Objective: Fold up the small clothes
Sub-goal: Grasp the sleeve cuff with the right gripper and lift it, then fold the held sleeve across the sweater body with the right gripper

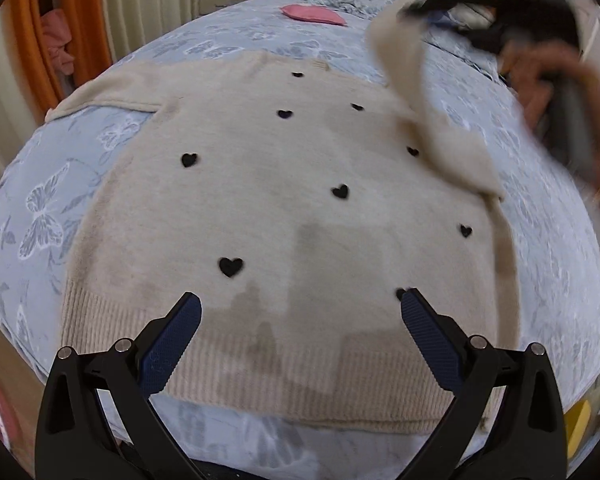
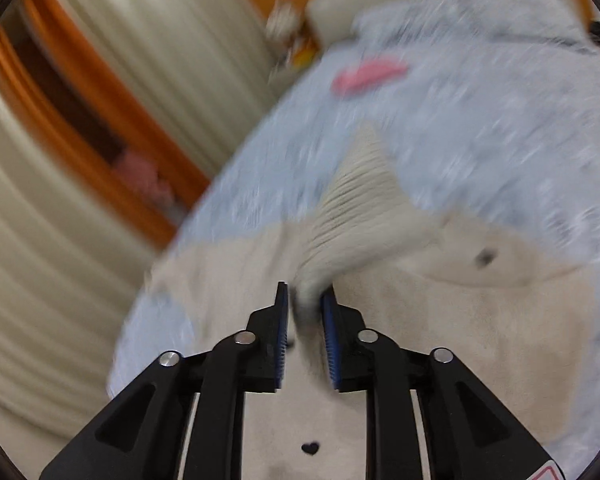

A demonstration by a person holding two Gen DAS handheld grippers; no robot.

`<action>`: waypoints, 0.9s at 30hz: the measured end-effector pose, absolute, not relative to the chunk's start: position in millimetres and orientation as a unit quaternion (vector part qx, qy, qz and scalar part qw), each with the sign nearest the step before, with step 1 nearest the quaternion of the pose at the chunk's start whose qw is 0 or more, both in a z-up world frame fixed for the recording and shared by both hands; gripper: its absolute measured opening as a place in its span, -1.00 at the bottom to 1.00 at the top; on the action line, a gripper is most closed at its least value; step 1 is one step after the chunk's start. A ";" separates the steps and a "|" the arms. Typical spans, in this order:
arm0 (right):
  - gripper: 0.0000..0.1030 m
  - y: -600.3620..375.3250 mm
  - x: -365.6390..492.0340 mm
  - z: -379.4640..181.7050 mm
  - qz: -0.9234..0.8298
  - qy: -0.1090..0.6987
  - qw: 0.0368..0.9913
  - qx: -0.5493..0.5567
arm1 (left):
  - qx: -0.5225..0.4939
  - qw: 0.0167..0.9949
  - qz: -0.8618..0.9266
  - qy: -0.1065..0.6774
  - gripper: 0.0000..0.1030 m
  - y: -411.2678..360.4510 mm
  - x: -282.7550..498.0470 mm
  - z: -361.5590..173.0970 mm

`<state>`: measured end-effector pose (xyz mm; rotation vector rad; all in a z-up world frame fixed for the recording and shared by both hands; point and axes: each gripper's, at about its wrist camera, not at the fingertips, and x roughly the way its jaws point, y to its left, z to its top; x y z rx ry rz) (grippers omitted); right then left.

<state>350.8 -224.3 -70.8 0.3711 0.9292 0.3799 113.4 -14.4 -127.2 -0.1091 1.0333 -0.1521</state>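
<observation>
Soft, limp knit sweater [image 1: 284, 208] on bed [image 1: 40, 184]: right hand-held gripper [image 2: 306, 300] clamped on ribbed cuff [image 2: 356, 200], left hand-held gripper [image 1: 300, 300] wide open, empty; best gripped at ribbed edges.

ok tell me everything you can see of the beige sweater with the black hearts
The beige fuzzy knit sweater with small black hearts lies flat and spread out on the pale blue butterfly-print bedspread, ribbed hem nearest the open left claw, which hangs above it. One sleeve lies out flat; the other sleeve is lifted, its ribbed cuff pinched in the shut right claw. Faint grey shadows mark the lower front.
</observation>
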 end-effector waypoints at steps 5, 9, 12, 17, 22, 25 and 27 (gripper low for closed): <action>0.01 -251.1 309.1 -98.5 0.128 0.446 0.867 0.183 | -0.111 0.862 -0.074 0.489 0.90 14.0 154.1 -125.8; 0.40 -340.2 235.3 -114.2 -0.004 0.429 0.882 0.196 | -0.187 0.851 -0.085 0.483 0.90 27.1 213.3 -130.6; 0.41 -382.4 216.3 -148.4 -0.054 0.473 0.850 0.224 | -0.208 0.849 -0.082 0.478 0.90 19.8 268.5 -142.5; 0.40 -388.7 224.4 -187.4 -0.046 0.498 0.827 0.257 | -0.241 0.827 -0.046 0.506 0.56 3.2 346.4 -185.8; -0.68 -388.1 244.3 -191.3 -0.028 0.470 0.831 0.297 | -0.261 0.823 -0.048 0.502 -0.75 -4.5 373.0 -189.0; -0.71 -400.6 233.7 -149.2 -0.032 0.397 0.868 0.298 | -0.241 0.871 -0.081 0.420 -0.86 -4.3 371.0 -144.9; -0.71 -407.7 224.2 -138.7 -0.033 0.375 0.879 0.293 | -0.245 0.876 -0.089 0.406 -0.86 -2.1 373.1 -138.1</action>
